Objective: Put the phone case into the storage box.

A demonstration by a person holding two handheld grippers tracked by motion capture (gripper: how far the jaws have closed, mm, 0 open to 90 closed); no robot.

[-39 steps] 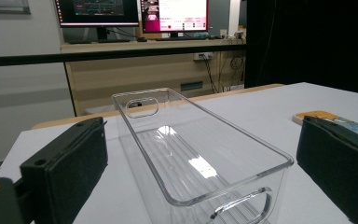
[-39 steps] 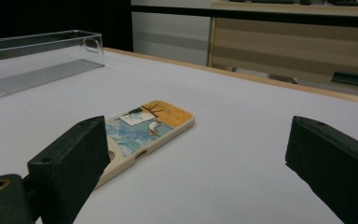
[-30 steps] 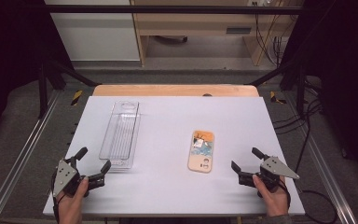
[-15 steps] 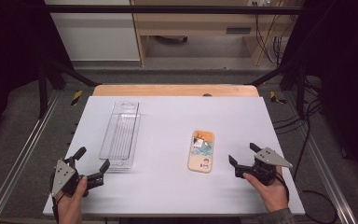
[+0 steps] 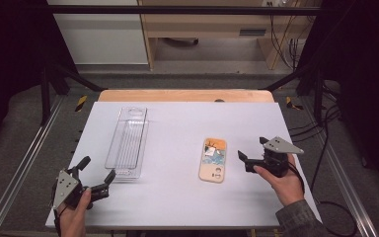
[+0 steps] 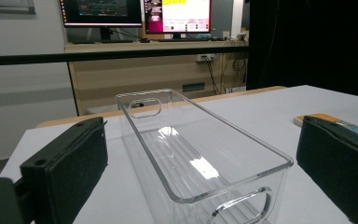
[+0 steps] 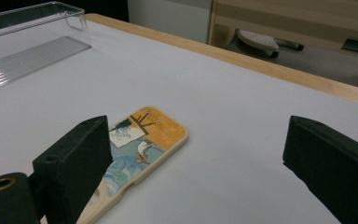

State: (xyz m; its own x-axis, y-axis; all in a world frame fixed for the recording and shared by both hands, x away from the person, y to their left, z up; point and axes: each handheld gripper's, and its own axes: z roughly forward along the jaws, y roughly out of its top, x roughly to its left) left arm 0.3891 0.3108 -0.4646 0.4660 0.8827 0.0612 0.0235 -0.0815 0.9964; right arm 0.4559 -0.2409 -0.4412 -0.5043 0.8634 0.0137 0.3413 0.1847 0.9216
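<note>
Black right claw (image 5: 253, 154) wide open, empty, beside phone case (image 5: 213, 159)

This is a lab: a white table (image 5: 177, 197) sits inside a black frame (image 5: 177, 9) with floor rails (image 5: 19, 173); at twelve o'clock stands a desk (image 6: 158, 60) bearing monitors (image 6: 177, 14), cables (image 5: 288, 44) trailing at one o'clock.

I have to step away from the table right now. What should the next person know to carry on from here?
Left tool: open, holding nothing, just short of the near end of the clear bin.
Right tool: open, holding nothing, beside the right edge of the phone case.
The phone case lies flat on the white table, apart from the bin. The bin is empty.
Done: nothing gripped or moved.
Left: probably grip the case and put it in the bin.
</note>
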